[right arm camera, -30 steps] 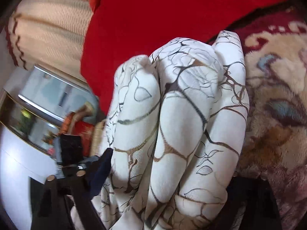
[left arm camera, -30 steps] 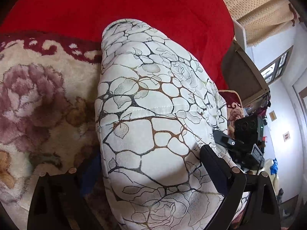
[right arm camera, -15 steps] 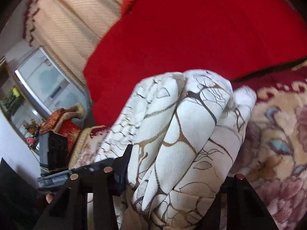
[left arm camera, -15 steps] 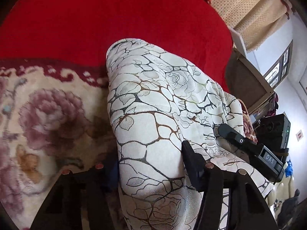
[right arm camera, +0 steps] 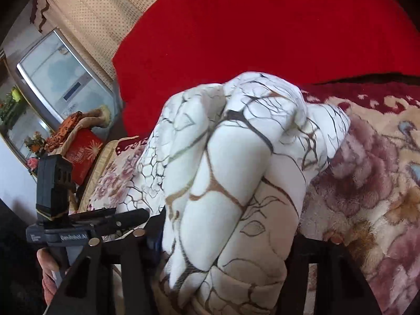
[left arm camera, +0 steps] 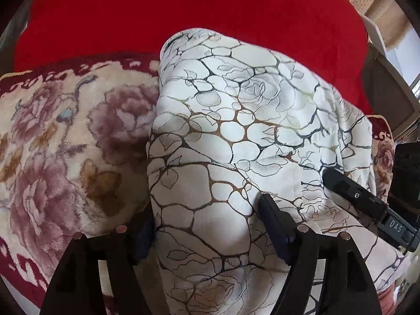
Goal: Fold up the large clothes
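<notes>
A white garment (left arm camera: pixel 236 131) with a brown and black crackle and rose print lies folded into a thick bundle on a floral blanket (left arm camera: pixel 65 144). My left gripper (left arm camera: pixel 207 229) straddles its near end. The cloth fills the gap and touches both pads while the jaws are opening. In the right wrist view the same garment (right arm camera: pixel 236 157) shows as stacked rolls, bulging between the fingers of my right gripper (right arm camera: pixel 225 236), whose jaws are also opening. Each gripper appears in the other's view: the right gripper (left arm camera: pixel 367 202) and the left gripper (right arm camera: pixel 105 223).
A red blanket (left arm camera: pixel 183 13) covers the bed beyond the garment. In the right wrist view a glass-fronted cabinet (right arm camera: pixel 60 78), a red box (right arm camera: pixel 84 155) and a dotted curtain (right arm camera: pixel 105 13) stand to the left. A person's hand (right arm camera: pixel 47 270) holds the left gripper.
Both pairs of jaws squeezed in on the bundle half a second ago and now stand a little wider. The right wrist view has rolled and pulled back, showing more red blanket.
</notes>
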The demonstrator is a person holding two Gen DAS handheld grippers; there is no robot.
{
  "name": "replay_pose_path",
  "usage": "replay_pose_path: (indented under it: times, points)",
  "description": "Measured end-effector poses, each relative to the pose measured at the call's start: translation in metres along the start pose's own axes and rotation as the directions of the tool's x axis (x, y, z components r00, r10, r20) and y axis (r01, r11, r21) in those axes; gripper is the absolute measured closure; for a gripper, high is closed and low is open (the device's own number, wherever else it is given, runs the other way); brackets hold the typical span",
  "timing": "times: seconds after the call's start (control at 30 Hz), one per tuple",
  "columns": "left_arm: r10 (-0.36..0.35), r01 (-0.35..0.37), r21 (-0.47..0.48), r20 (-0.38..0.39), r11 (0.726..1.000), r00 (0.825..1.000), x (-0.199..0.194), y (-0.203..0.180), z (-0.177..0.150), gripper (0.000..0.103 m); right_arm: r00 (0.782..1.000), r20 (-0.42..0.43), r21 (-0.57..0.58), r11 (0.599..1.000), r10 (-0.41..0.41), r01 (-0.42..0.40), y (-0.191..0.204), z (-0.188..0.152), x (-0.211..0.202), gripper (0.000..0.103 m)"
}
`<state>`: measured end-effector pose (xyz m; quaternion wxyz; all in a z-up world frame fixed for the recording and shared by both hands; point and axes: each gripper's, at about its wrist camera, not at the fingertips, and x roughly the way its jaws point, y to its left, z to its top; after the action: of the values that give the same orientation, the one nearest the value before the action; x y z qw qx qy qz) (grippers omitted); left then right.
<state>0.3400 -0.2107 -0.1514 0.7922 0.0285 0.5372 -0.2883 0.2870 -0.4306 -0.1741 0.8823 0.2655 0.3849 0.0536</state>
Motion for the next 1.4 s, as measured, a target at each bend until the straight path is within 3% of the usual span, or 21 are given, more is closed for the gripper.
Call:
replay_pose_path:
  times: [0.1,0.2,0.33,0.43,0.53,0.63,0.77,0.87,1.0,1.1,1.17,1.23,1.27,1.33,1.4]
  points:
    - [0.021,-0.021,0.005,0.023,1.000,1.000,-0.010,-0.002,-0.003,0.027,1.000,-0.003,0.002,1.000,-0.008,0.008,0.002,0.003,-0.007,0.037]
    - [0.094,-0.097,0.036,0.082,0.995,0.992,-0.031,-0.012,-0.013,0.027,0.998,0.018,-0.024,0.998,-0.063,0.063,0.010,0.001,-0.026,0.034]
    - [0.165,-0.192,0.113,0.216,0.975,0.962,-0.068,-0.040,-0.031,0.027,0.975,0.164,-0.124,0.978,-0.148,0.169,0.036,-0.005,-0.077,0.034]
    - [0.200,-0.232,0.108,0.251,0.967,0.947,-0.086,-0.047,-0.053,0.027,0.963,0.253,-0.178,0.974,-0.091,0.139,0.061,-0.013,-0.112,0.035]
    - [0.187,-0.210,0.070,0.249,0.975,0.950,-0.086,-0.041,-0.070,0.027,0.968,0.247,-0.240,0.965,-0.041,0.102,0.079,-0.029,-0.123,0.062]
    - [0.175,-0.195,0.063,0.236,0.979,0.956,-0.076,-0.038,-0.087,0.027,0.983,0.177,-0.277,0.956,-0.045,0.093,0.090,-0.046,-0.104,0.067]
    - [0.223,-0.248,0.121,0.193,0.961,0.956,-0.038,-0.050,-0.098,0.025,0.987,0.015,-0.230,0.960,-0.159,0.158,0.062,-0.067,-0.054,0.068]
    - [0.220,-0.256,0.152,0.220,0.955,0.950,-0.041,-0.053,-0.098,0.025,0.986,0.000,-0.222,0.962,-0.164,0.160,0.055,-0.070,-0.050,0.069]
    - [0.190,-0.217,0.117,0.203,0.969,0.961,-0.042,-0.045,-0.095,0.022,0.993,0.004,-0.209,0.971,-0.121,0.119,0.062,-0.050,-0.067,0.069]
    - [0.209,-0.241,0.126,0.223,0.962,0.952,-0.039,-0.049,-0.095,0.022,0.988,0.101,-0.195,0.971,-0.119,0.138,0.071,-0.020,-0.082,0.069]
    - [0.229,-0.269,0.144,0.246,0.952,0.942,-0.039,-0.054,-0.097,0.022,0.983,0.124,-0.171,0.973,-0.132,0.152,0.071,0.004,-0.075,0.068]
    - [0.243,-0.291,0.151,0.274,0.945,0.931,-0.041,-0.058,-0.099,0.021,0.975,0.101,-0.141,0.967,-0.200,0.213,0.062,0.028,-0.049,0.067]
    - [0.246,-0.295,0.147,0.284,0.944,0.927,-0.041,-0.058,-0.099,0.018,0.964,0.044,-0.110,0.958,-0.262,0.265,0.046,0.039,-0.023,0.067]
    - [0.236,-0.284,0.133,0.293,0.950,0.926,-0.042,-0.057,-0.098,0.017,0.951,-0.085,-0.056,0.955,-0.296,0.292,0.013,0.045,0.020,0.066]
    - [0.235,-0.277,0.120,0.284,0.953,0.930,-0.042,-0.054,-0.096,0.016,0.958,-0.045,-0.069,0.957,-0.285,0.281,0.007,0.043,0.025,0.066]
